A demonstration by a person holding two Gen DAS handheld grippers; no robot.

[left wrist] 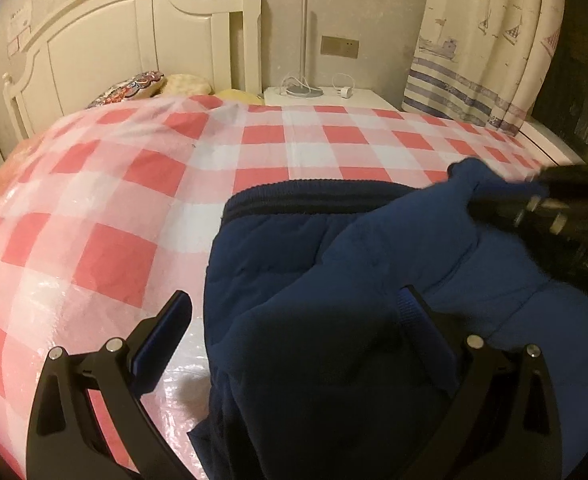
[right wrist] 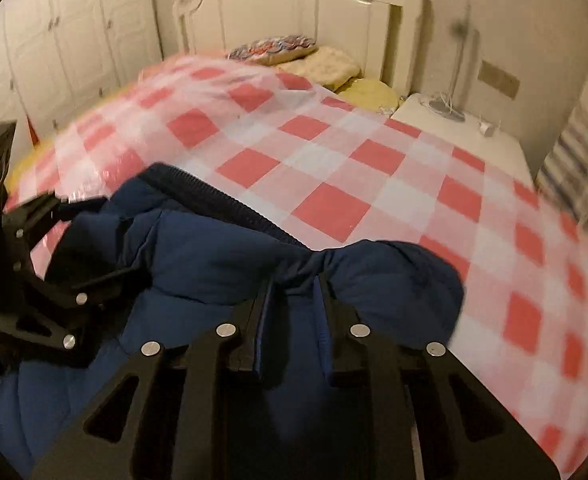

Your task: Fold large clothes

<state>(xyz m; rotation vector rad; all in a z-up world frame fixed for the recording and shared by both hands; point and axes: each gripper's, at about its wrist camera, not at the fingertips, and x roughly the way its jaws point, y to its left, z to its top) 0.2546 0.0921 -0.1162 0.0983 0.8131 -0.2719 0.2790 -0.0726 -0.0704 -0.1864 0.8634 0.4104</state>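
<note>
A bedroom is showing, with a bed taking up most of both views. A pink-and-white checked cover (left wrist: 142,200) of thin, shiny plastic is lying spread over the mattress. A cream wooden headboard (left wrist: 106,44) is standing at the far end, with a patterned pillow (left wrist: 134,88) and a pale yellow cushion (right wrist: 326,62) lying against it. A white bedside table (left wrist: 334,98) is sitting to the right of the headboard, carrying a lamp base and a coiled white cable. A curtain (left wrist: 482,40) printed with sailing boats and blue stripes is hanging in the far right corner. White wardrobe doors (right wrist: 54,48) are lining the wall to the left of the bed.

A dark blue padded jacket (left wrist: 354,280) is lying bunched on the near part of the cover, its ribbed, darker hem running along the far edge of the heap.

The left gripper (left wrist: 298,312) is pointing down at the near edge of the jacket with its black fingers standing wide apart; the jacket's cloth is mounding up between them, and the right-hand finger (left wrist: 430,320) is lying against a fold while the left-hand one is hanging clear over the cover.

The right gripper (right wrist: 294,292) is sitting with its jaws drawn together, pinching a gathered pucker of the jacket's blue cloth between the pads. In the left wrist view it is appearing blurred at the right edge, gripping the raised corner of the jacket.
</note>
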